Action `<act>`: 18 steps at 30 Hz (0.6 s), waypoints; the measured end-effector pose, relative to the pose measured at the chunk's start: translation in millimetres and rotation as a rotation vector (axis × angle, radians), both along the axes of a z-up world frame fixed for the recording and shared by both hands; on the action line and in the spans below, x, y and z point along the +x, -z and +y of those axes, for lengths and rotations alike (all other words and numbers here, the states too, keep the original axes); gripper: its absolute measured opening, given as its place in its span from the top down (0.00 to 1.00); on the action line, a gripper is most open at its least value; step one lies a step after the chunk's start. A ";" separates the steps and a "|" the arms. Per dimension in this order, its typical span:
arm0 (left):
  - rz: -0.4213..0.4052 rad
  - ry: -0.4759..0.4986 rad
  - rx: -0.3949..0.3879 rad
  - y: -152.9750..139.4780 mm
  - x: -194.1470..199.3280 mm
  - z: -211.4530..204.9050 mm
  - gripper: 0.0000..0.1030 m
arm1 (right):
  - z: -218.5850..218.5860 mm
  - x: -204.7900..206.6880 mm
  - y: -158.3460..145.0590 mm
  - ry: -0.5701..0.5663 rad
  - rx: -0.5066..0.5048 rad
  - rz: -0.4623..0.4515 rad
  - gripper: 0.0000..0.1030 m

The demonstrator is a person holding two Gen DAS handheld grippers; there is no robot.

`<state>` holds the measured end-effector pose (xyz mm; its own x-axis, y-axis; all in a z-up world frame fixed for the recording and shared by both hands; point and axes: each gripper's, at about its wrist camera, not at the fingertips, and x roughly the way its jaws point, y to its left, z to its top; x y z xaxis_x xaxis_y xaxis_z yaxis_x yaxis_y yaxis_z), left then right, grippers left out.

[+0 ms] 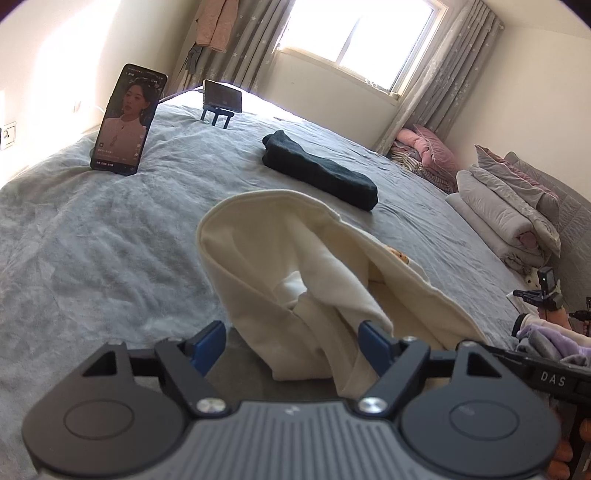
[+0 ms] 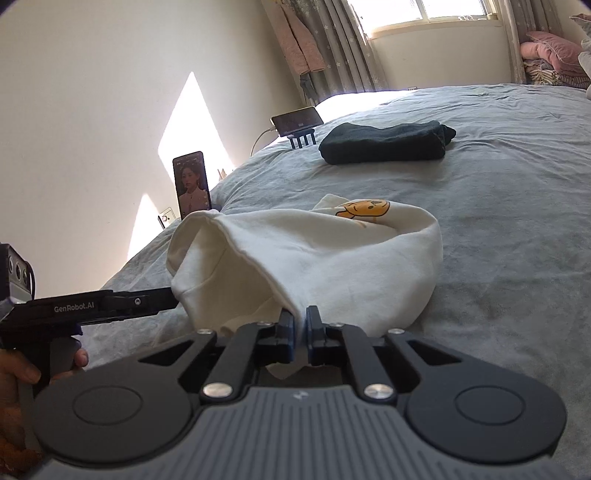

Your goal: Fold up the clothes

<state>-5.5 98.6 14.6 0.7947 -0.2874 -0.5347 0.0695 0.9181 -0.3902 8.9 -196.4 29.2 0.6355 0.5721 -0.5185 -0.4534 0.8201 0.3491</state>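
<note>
One grey bed sheet (image 1: pixel 92 240) covers the whole work surface, a wide bed that runs from the cameras toward the curtained window (image 1: pixel 354 33). Stacked bedding (image 1: pixel 509 210) lies along the sheet's edge in the left wrist view.

The cream garment (image 2: pixel 314 266) lies bunched near the front of the bed, lifted off the sheet at its near edge. Its long axis runs roughly across the right wrist view, with the yellow cartoon print (image 2: pixel 364 210) on the far upper side and an open fold facing left. In the left wrist view the same garment (image 1: pixel 295 266) rises as a rounded hump that opens toward the camera.

A folded dark garment (image 2: pixel 384 144) lies farther up the bed, well apart from the cream one, long axis across the view.

The right gripper (image 2: pixel 301 325) is clamped on the near edge of the cream garment, jaws pressed together with cloth between them. The left gripper (image 1: pixel 291 339) has its jaws spread wide, cloth lying between the blue pads (image 1: pixel 210 341) without being pinched.

Two phones stand on the sheet: an upright phone (image 1: pixel 127 118) and a smaller phone on a stand (image 1: pixel 222 96).
</note>
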 end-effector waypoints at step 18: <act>-0.044 0.059 -0.098 -10.1 -2.4 -17.1 0.27 | 7.2 -51.2 7.3 -0.481 0.005 0.145 0.91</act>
